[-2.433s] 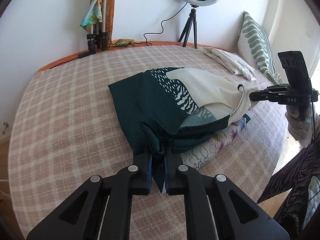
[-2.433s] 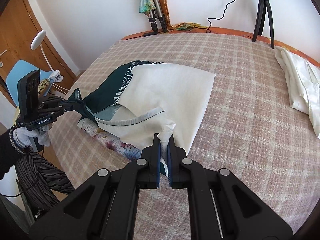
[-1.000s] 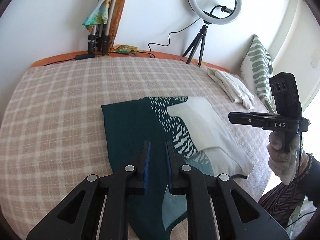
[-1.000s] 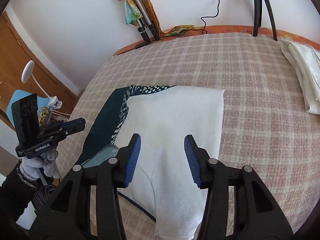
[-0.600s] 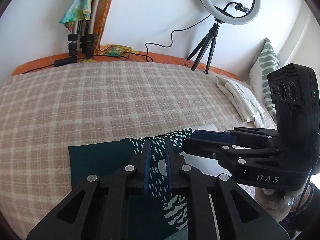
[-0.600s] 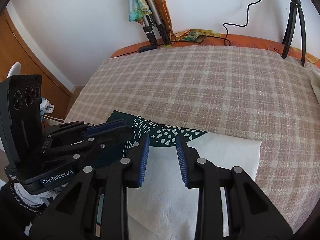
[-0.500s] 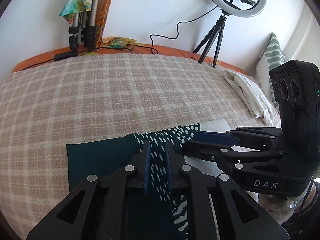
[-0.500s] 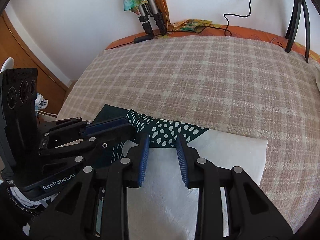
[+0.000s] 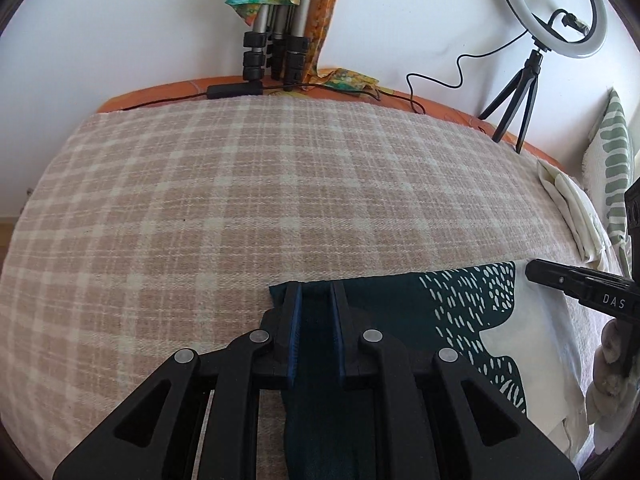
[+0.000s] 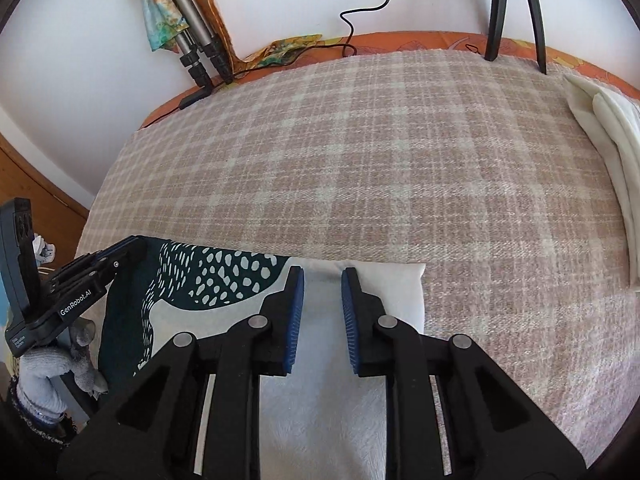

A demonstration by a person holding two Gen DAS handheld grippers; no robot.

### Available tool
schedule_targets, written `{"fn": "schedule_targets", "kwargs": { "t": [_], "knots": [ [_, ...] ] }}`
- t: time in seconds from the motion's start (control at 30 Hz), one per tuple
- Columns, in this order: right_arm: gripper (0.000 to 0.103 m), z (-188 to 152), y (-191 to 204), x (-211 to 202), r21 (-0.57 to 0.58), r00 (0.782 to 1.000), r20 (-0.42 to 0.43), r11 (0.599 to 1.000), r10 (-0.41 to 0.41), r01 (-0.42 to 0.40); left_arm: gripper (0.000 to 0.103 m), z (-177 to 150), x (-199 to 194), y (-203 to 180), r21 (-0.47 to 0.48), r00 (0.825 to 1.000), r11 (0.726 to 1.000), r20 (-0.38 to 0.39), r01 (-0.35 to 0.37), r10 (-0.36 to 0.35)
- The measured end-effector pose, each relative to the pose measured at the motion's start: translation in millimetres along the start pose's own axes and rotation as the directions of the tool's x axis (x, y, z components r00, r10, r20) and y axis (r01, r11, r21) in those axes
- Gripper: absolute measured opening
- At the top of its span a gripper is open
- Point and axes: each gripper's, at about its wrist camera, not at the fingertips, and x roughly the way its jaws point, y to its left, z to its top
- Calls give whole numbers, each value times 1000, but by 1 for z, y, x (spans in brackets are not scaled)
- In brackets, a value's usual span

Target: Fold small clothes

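at bottom centre of both views, left gripper (image 9: pixel 316 304) and right gripper (image 10: pixel 322 292) are hovering open over far corners of dark teal-and-cream patterned cloth (image 9: pixel 400 304) lying on checked beige blanket (image 9: pixel 240 200), probably lining up the next fold.

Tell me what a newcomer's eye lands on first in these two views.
First the dark green and white patterned garment lying flat at the near edge of the checked bedspread, with both open grippers over its far edge: the left gripper at the green corner, the right gripper on the white part. Then the ring light on its tripod by the wall, far right.
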Motion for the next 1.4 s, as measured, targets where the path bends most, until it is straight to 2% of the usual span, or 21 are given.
{"fn": "schedule_targets", "kwargs": {
  "t": [0.1, 0.17, 0.2, 0.23, 0.27, 0.3, 0.4, 0.53, 0.63, 0.73, 0.87, 0.9, 1.0, 1.1, 1.2, 1.3, 1.4],
  "knots": [
    [24, 0, -16, -12, 51, 998, 12, 997, -66, 65, 13, -1, -10, 13, -24, 999, 999, 3, -40, 40],
    [27, -2, -30, -24, 91, 998, 20, 994, -61, 59, 14, -3, -21, 22, -45, 1000, 999, 18, -19, 20],
    [35, -3, -36, -31, 107, 999, 23, 994, -38, 36, 21, -4, -28, 27, -63, 1000, 998, 26, 0, 2],
    [40, -5, -42, -37, 120, 999, 27, 993, -17, 13, 34, -5, -35, 33, -81, 999, 997, 30, 21, -19],
    [52, -7, -45, -42, 130, 1000, 31, 991, 3, -7, 41, -7, -42, 38, -103, 999, 994, 33, 46, -43],
    [57, -9, -49, -48, 137, 999, 36, 990, 22, -27, 48, -11, -49, 43, -130, 996, 988, 37, 81, -77],
    [57, -20, -60, -56, 158, 995, 19, 983, 93, -95, 48, -24, -64, 59, -229, 980, 953, 33, 200, -198],
    [57, -42, -77, -55, 217, 981, -32, 959, 194, -182, 49, -55, -75, 71, -343, 948, 891, -9, 297, -319],
    [57, -56, -90, -49, 273, 955, -56, 924, 292, -267, 49, -78, -80, 72, -396, 924, 856, -46, 332, -380],
    [57, -64, -95, -51, 292, 937, -49, 902, 345, -317, 49, -99, -86, 76, -455, 905, 817, -52, 354, -421],
    [57, -73, -103, -49, 325, 903, -40, 860, 428, -394, 49, -125, -85, 83, -554, 873, 740, -48, 380, -485],
    [57, -74, -103, -49, 325, 900, -33, 856, 435, -402, 49, -129, -86, 82, -567, 867, 723, -30, 395, -497],
    [57, -75, -104, -47, 327, 892, -24, 847, 452, -420, 49, -134, -86, 75, -572, 852, 702, -10, 425, -524],
    [57, -75, -104, -42, 337, 871, -11, 822, 491, -459, 49, -135, -79, 68, -587, 815, 661, -5, 468, -580],
    [57, -72, -99, -34, 348, 846, 1, 793, 533, -500, 49, -131, -75, 61, -571, 805, 664, -10, 483, -593],
    [57, -67, -92, -27, 336, 834, 6, 785, 551, -521, 48, -129, -66, 55, -589, 779, 630, -3, 506, -628],
    [55, -60, -82, -20, 320, 827, 1, 784, 562, -532, 49, -123, -63, 45, -559, 777, 650, -17, 514, -629]
  ]
}}
